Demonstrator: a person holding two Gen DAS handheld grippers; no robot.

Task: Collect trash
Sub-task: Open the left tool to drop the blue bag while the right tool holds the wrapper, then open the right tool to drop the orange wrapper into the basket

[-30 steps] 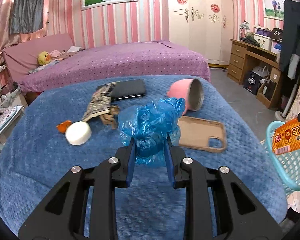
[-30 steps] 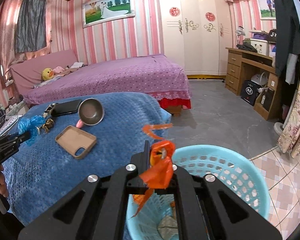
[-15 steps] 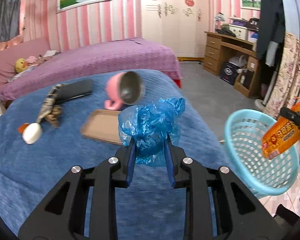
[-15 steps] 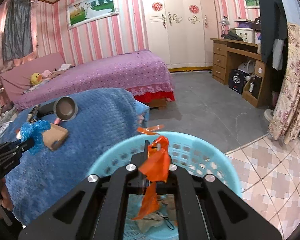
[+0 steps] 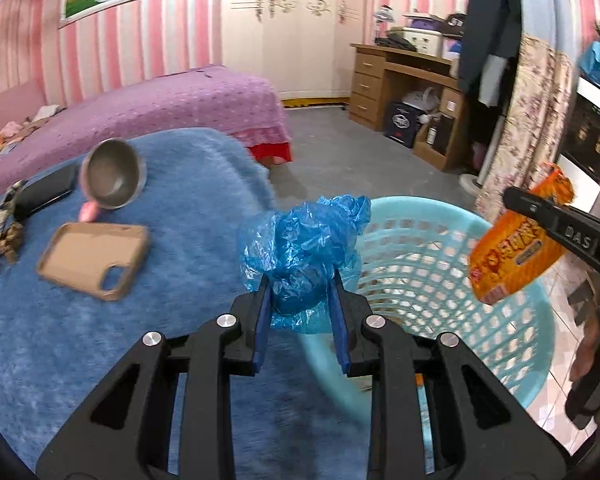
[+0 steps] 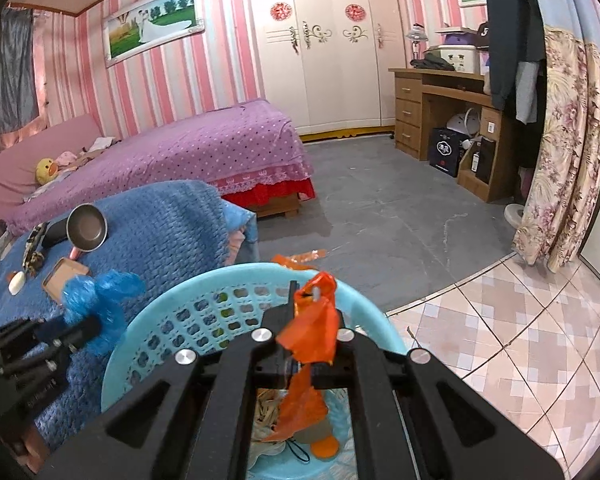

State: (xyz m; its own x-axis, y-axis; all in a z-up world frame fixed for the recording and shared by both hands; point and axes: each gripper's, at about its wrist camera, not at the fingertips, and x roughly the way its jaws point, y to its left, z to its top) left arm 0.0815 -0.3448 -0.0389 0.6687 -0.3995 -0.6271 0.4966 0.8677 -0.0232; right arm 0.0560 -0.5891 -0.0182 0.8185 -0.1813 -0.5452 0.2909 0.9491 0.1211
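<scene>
Basket (image 6: 172,296) interior trash only right view; left tongs (image 5: 300,308) clamp blue bag (image 5: 300,248), right tongs (image 6: 306,344) orange wrapper (image 6: 314,328).

Crumpled blue plastic bag (image 5: 300,248) and orange wrapper (image 5: 516,252) hang above the turquoise basket (image 5: 440,256).
</scene>
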